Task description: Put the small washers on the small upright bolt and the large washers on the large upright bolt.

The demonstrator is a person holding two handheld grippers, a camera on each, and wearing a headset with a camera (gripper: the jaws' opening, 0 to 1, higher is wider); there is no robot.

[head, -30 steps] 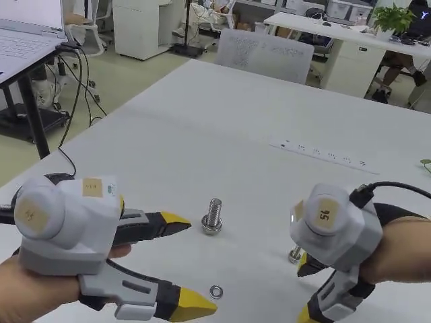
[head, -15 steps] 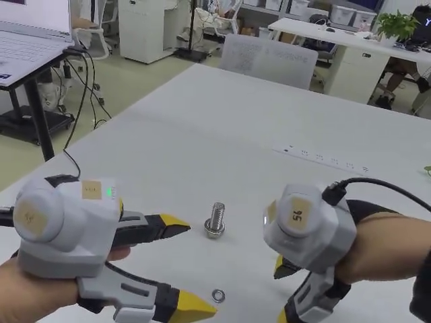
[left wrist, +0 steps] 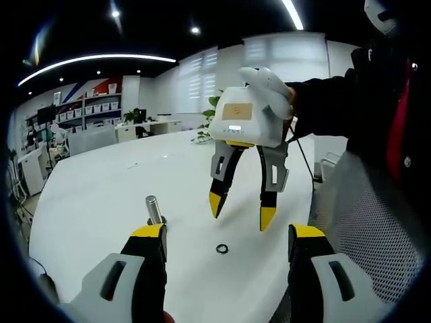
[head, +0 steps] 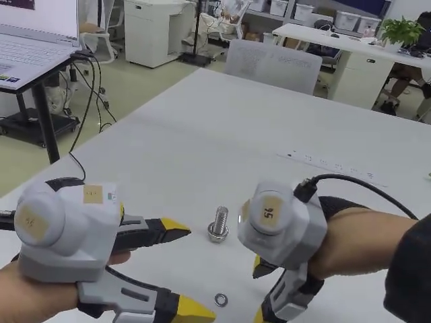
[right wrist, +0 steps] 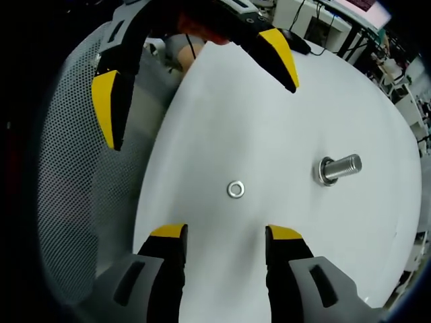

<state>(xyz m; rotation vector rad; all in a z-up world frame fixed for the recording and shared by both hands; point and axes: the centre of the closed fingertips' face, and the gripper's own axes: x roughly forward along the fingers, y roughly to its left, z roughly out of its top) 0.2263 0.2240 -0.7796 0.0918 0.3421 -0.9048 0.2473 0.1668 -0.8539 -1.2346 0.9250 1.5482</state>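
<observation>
Now hovering the wide-open right gripper [right wrist: 225, 234] over the washer [right wrist: 235, 189] flat on the table [head: 202, 134] near the upright bolt [right wrist: 339, 168], holding the left gripper [left wrist: 225, 235] wide open too; next, probably going down and pinching it.

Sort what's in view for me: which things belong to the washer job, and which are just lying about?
Job: upright bolt, loose washer, left gripper, right gripper.
Lying about: power strip, laptop, chair, potted plant.
</observation>
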